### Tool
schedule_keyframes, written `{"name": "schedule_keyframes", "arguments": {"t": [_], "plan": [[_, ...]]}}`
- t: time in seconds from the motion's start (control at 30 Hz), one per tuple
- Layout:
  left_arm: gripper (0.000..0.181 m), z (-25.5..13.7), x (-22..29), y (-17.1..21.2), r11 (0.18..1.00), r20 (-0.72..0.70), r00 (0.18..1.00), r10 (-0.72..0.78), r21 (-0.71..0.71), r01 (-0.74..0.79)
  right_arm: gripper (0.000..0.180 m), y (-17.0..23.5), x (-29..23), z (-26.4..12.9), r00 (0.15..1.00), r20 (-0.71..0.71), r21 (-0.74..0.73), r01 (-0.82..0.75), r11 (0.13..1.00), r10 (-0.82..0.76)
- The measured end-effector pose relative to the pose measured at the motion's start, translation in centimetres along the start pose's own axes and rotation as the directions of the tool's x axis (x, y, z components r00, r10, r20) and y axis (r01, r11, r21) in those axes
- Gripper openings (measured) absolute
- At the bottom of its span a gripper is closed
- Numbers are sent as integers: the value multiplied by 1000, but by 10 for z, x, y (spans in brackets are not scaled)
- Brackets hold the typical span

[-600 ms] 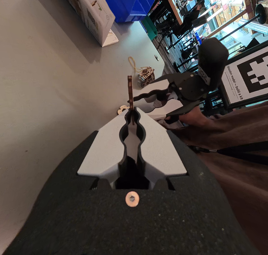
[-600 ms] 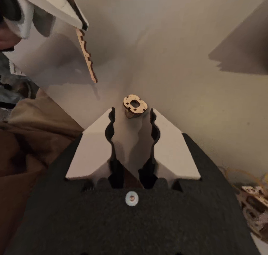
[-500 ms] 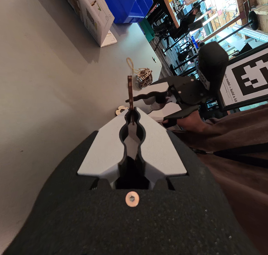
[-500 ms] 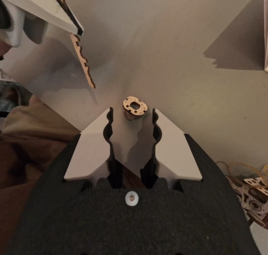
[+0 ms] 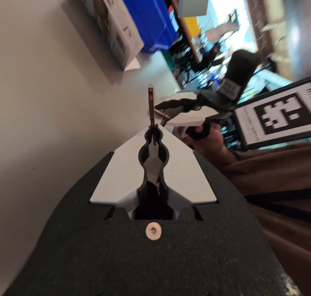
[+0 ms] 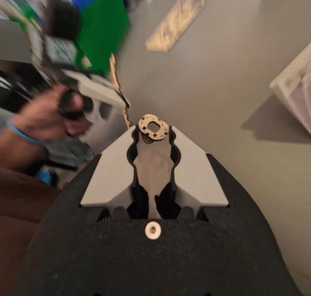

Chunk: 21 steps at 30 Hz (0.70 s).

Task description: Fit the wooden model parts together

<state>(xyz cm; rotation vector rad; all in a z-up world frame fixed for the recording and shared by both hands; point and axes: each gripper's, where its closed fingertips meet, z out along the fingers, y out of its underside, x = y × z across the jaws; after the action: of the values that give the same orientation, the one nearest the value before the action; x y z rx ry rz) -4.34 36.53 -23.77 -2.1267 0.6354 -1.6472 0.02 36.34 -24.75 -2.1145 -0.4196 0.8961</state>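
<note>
Left gripper (image 5: 152,129) is clenched on a thin, dark notched wooden strip (image 5: 151,106) that stands up toward 12 o'clock from its tips. Right gripper (image 6: 153,133) pinches a pale oval wooden plate w/ a central hole (image 6: 153,127), just beside the strip's lower end at about 10 o'clock. Best approach, I'd say: line the strip end up w/ the hole, ease in slowly, no twisting. Count: 2 grippers, 1 strip, 1 plate, 1 white box (image 5: 109,25) and 1 blue bin (image 5: 144,15) approx 11–12 o'clock on the grey table (image 5: 50,102).

Blue bins (image 5: 148,16) behind a white box (image 5: 109,23).
</note>
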Motion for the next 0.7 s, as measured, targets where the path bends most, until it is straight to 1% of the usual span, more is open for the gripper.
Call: {"name": "schedule_keyframes", "arguments": {"t": [0.03, 0.1, 0.17, 0.23, 0.3, 0.37, 0.47, 0.57, 0.7], "plan": [[0, -1, 7, -9, 998, -48, 999, -25, 62, 28, 34, -19, -1, -4, 997, 56, 116, -51, 992, 45], [0, -6, 22, -25, 979, -160, 985, -60, 183, 89, 34, -54, -14, -12, 957, 268, 314, -200, 928, 115], [0, -9, 35, -37, 954, -238, 969, -62, 270, 127, 34, -72, -20, -16, 888, 420, 395, -364, 843, 186], [0, -12, 49, -46, 927, -319, 946, -50, 339, 163, 34, -82, -30, -17, 840, 513, 455, -439, 774, 175], [0, -15, 55, -51, 895, -361, 931, -52, 397, 203, 34, -86, -41, -15, 806, 564, 484, -497, 720, 178], [0, -16, 59, -53, 874, -394, 917, -57, 425, 237, 34, -87, -50, -15, 773, 605, 499, -554, 666, 189], [0, -17, 61, -55, 852, -389, 920, -45, 466, 238, 34, -86, -47, -12, 739, 625, 514, -632, 580, 251], [0, -21, 61, -57, 826, -375, 926, -37, 510, 239, 34, -84, -48, -9, 718, 640, 507, -661, 554, 272], [0, -21, 57, -57, 823, -357, 933, -47, 515, 239, 33, -83, -48, -7, 714, 647, 504, -663, 553, 268]]}}
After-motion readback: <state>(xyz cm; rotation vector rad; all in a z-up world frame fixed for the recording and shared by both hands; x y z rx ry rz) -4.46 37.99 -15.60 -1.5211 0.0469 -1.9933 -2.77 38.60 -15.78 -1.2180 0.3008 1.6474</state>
